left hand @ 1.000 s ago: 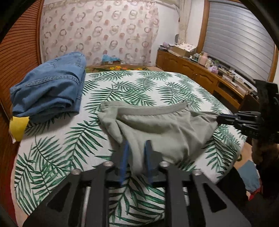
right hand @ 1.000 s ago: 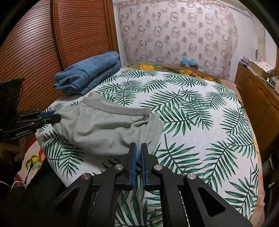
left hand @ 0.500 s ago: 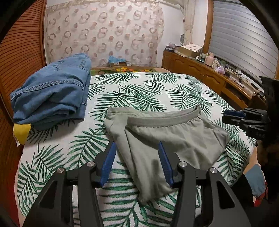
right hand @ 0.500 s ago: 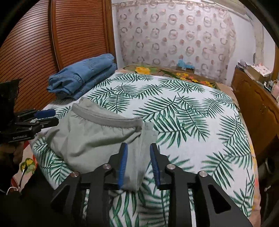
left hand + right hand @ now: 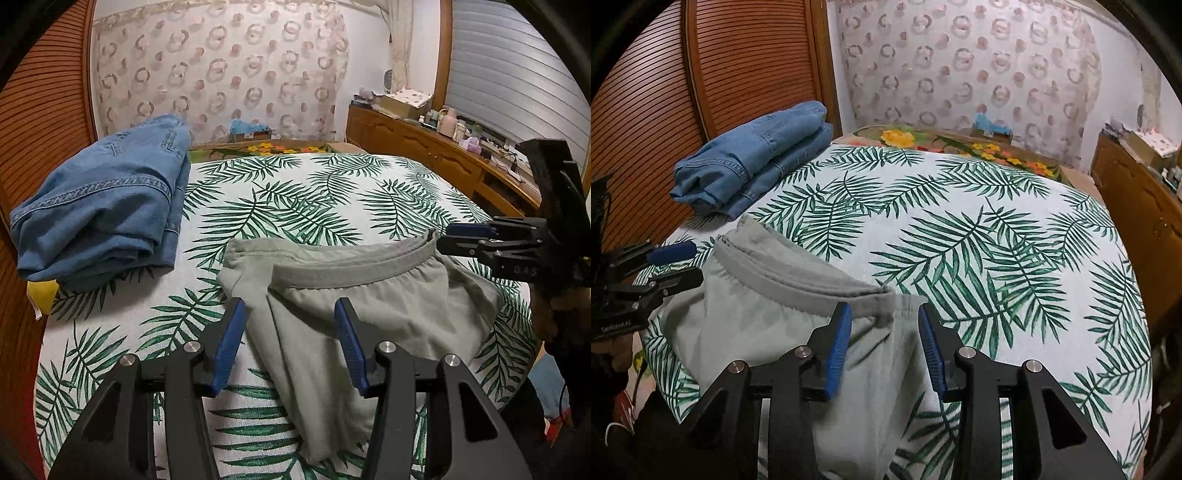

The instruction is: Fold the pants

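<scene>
Grey-green pants with an elastic waistband lie folded on the palm-leaf bedspread, near its front edge. My left gripper stands open above the pants' left side, its blue pads clear of the cloth. In the right wrist view the same pants spread at the lower left. My right gripper hangs over their right end by the waistband corner; its jaws are opening, with cloth below the gap but no pad pressing on it. Each gripper shows at the edge of the other's view: right gripper, left gripper.
Folded blue jeans sit at the bed's far left beside a slatted wooden wardrobe. A yellow item peeks out under them. A wooden dresser crowded with small things runs along the right. A patterned curtain hangs behind the bed.
Both grippers let go of the pants and opened. The cloth dropped flat onto the bed, and the right gripper drew back toward the pants' right end.
</scene>
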{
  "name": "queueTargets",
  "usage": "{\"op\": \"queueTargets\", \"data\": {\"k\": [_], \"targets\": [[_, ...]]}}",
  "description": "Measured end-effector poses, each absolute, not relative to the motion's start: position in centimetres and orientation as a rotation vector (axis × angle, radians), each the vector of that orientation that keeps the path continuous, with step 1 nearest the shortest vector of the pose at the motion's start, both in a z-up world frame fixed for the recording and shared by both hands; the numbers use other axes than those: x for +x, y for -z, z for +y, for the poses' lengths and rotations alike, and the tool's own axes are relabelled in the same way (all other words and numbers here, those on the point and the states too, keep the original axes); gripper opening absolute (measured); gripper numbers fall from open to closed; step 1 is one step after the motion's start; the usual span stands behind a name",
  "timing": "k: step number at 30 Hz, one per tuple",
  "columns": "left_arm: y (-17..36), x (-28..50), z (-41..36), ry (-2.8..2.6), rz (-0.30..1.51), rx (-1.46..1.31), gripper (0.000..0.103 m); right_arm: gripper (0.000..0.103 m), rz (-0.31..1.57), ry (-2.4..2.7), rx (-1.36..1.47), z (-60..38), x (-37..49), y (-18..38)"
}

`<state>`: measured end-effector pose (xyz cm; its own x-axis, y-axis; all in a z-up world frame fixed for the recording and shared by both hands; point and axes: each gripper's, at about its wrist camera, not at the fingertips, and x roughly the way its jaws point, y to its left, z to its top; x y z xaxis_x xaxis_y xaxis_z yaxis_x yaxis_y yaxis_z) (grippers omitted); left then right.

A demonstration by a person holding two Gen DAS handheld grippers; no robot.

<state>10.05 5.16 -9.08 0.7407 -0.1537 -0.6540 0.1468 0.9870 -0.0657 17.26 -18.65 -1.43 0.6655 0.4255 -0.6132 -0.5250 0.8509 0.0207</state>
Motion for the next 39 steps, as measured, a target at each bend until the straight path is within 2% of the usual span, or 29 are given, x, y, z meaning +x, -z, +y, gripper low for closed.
{"op": "queueTargets", "data": {"k": [10, 12, 15, 25, 30, 31, 32, 35, 39], "targets": [[9.4, 11.5, 5.3, 0.199, 0.724, -0.024, 0.05, 0.039, 0.693, -0.578, -0.156, -17.8, 18.6, 2.1], [9.4, 11.9, 5.1, 0.213, 0.728, -0.019, 0.041, 0.039, 0.695, -0.581, -0.154, -17.7, 18.8, 2.3], [9.7, 12.5, 5.1, 0.23, 0.745, -0.025, 0.037, 0.039, 0.702, -0.589, -0.147, -17.6, 19.2, 2.7], [10.4, 13.7, 5.1, 0.233, 0.787, -0.001, 0.037, 0.039, 0.67, -0.558, -0.214, -16.6, 18.6, 3.3], [10.0, 14.0, 4.6, 0.241, 0.782, 0.034, 0.019, 0.039, 0.668, -0.564, -0.189, -17.0, 18.5, 3.4], [9.7, 13.9, 4.6, 0.246, 0.773, 0.034, 0.018, 0.037, 0.666, -0.565, -0.185, -17.1, 18.5, 3.3], [9.3, 13.9, 4.6, 0.251, 0.762, 0.033, 0.017, 0.026, 0.662, -0.569, -0.182, -17.1, 18.4, 3.3], [8.4, 13.8, 4.6, 0.248, 0.726, 0.028, 0.016, 0.011, 0.636, -0.561, -0.172, -17.5, 18.1, 3.1], [7.9, 14.3, 4.5, 0.248, 0.702, 0.02, 0.016, 0.006, 0.596, -0.521, -0.131, -18.5, 17.7, 2.9]]}}
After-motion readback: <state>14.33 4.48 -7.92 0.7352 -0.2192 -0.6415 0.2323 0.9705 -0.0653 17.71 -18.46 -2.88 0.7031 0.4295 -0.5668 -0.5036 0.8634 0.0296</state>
